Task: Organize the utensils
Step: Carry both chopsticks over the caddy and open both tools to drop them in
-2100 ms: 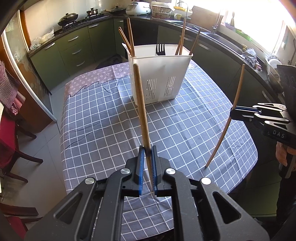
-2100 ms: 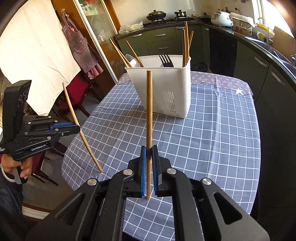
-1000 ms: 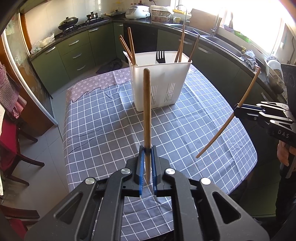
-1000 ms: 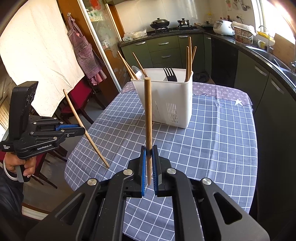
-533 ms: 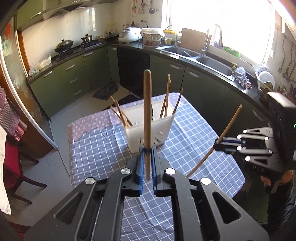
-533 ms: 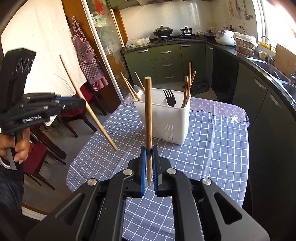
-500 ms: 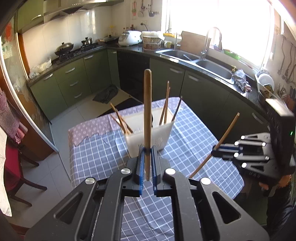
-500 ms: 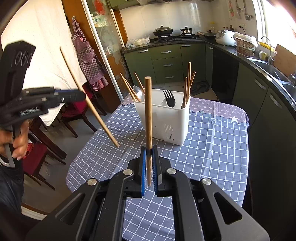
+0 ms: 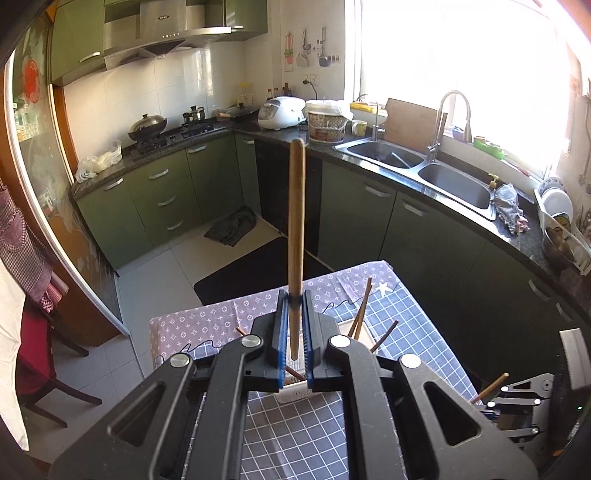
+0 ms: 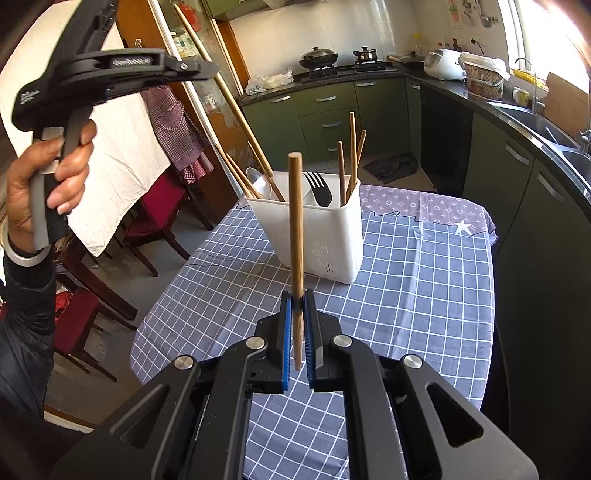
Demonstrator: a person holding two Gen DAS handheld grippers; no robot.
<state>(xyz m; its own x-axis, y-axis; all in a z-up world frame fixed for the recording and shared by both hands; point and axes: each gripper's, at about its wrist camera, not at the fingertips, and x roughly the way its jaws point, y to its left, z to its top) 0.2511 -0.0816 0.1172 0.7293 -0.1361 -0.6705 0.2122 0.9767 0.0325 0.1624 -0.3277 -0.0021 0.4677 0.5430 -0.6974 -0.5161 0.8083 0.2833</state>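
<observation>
Left claw [image 9: 294,339]: clamped on a chopstick [image 9: 296,236], raised above the caddy [image 10: 325,236]. Right claw [image 10: 298,332]: clamped on a second chopstick [image 10: 295,236], short of the caddy. Caddy on the tabletop [image 10: 424,295] held fork [image 10: 318,188], spoon [image 10: 258,182], chopsticks.

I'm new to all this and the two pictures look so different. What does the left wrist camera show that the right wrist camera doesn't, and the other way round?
Only the left wrist view shows the sink under the window and the range hood.

Only the right wrist view shows the black fork and spoon in the white holder, and the person's hand lifting the left claw high, its chopstick slanting toward the holder.

Both show a claw shut on a wooden chopstick, the right claw with its chopstick, plus the checked tablecloth and stove.
</observation>
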